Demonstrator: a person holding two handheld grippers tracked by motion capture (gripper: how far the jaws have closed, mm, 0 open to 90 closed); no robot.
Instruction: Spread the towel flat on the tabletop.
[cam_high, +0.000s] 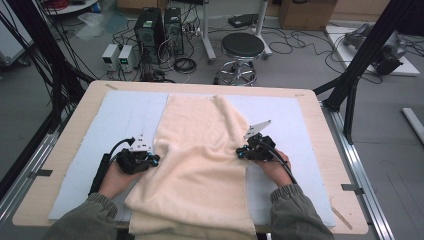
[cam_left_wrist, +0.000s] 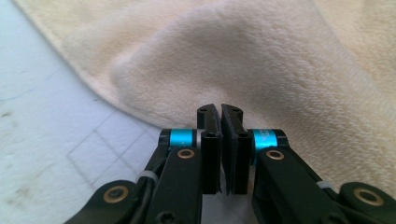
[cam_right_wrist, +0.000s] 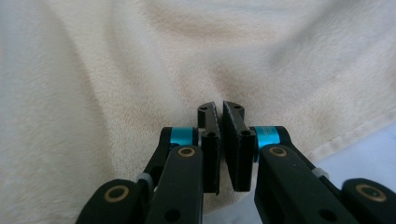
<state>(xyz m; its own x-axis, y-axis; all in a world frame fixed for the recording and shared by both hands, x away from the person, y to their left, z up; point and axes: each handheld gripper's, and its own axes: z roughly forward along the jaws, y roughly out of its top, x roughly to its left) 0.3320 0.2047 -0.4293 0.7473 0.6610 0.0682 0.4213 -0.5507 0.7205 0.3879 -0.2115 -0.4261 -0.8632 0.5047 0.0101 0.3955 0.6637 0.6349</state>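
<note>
1. The cream towel is looking soft, floppy and light, so it's going to sag and bunch wherever it isn't supported. Best taken by its hemmed side edges.
2. It's lying lengthwise down the middle of the worktop on a pale blue mat, near end hanging over the edge.
3. Left gripper and right gripper are both pinching shut on the towel's edges, fingers nearly touching.
</note>
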